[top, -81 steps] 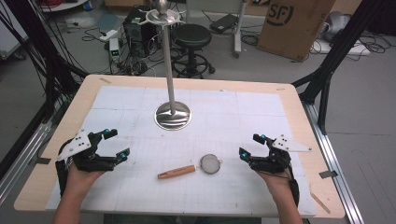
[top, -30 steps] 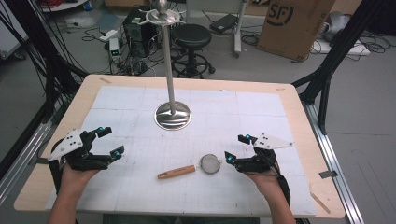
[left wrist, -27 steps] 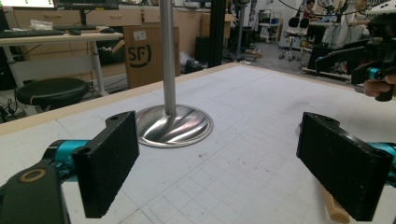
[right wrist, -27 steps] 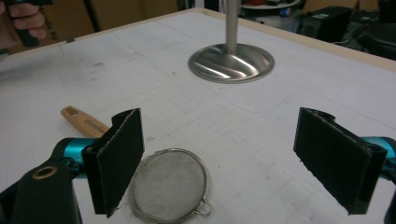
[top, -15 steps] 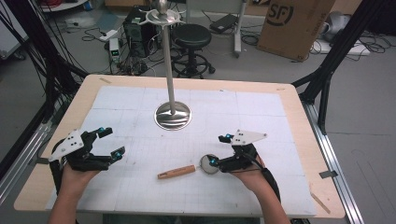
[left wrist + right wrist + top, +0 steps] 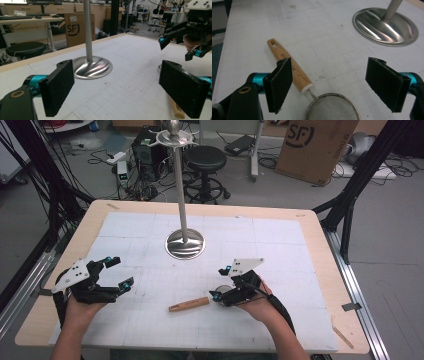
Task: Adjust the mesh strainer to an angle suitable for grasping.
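A small mesh strainer with a wooden handle [image 6: 189, 304] lies flat on the white gridded mat, handle pointing left. My right gripper [image 6: 221, 282] hovers open just over its mesh bowl [image 6: 332, 108], one jaw standing above the handle [image 6: 289, 65] and the other off to the bowl's far side. Nothing is between the jaws. My left gripper [image 6: 120, 271] is open near the table's left edge, well apart from the strainer. In the left gripper view its jaws [image 6: 116, 82] frame the mat, with the right gripper [image 6: 185, 40] at upper right.
A steel stand with a round base [image 6: 185, 243] and a tall pole [image 6: 179, 175] rises at the mat's middle back; the base [image 6: 385, 26] lies just beyond the strainer. The wooden table rim [image 6: 320, 270] borders the mat. A stool and a cardboard box stand on the floor behind.
My right gripper has moved left from the table's right side to above the strainer bowl, staying open. The left gripper shifted slightly left and stays open. The strainer has not moved.
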Demonstrator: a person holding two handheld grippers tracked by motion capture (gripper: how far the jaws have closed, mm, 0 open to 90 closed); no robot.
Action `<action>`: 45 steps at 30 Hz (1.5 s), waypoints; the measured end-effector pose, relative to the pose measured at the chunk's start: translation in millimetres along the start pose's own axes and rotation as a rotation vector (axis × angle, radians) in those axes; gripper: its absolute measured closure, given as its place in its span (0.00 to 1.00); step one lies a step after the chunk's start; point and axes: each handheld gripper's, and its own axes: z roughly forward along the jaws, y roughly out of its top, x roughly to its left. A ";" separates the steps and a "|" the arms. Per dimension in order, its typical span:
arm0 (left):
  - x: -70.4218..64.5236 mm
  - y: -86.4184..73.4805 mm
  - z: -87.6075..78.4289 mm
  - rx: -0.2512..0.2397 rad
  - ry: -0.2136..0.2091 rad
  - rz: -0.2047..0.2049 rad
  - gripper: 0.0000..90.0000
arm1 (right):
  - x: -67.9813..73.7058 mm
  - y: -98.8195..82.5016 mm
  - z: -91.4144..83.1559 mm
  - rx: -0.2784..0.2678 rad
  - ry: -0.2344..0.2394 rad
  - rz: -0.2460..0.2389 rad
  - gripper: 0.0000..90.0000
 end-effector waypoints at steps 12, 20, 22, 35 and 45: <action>0.7 -0.3 0.2 0.004 0.007 0.000 0.15 | 10.1 11.2 23.0 0.128 0.050 -0.094 0.33; 0.5 -0.5 0.7 0.012 0.006 0.002 0.15 | 16.1 12.4 34.6 0.203 0.069 -0.149 0.38; 0.6 -0.5 0.5 0.012 0.008 0.003 0.15 | 16.8 13.6 37.8 0.224 0.072 -0.167 0.40; 1.0 -0.7 0.7 0.014 0.009 0.001 0.15 | 23.2 11.7 54.0 0.371 0.106 -0.228 0.54; 0.8 -0.9 1.1 0.019 0.011 0.001 0.15 | 21.0 10.2 59.0 0.403 0.143 -0.200 0.69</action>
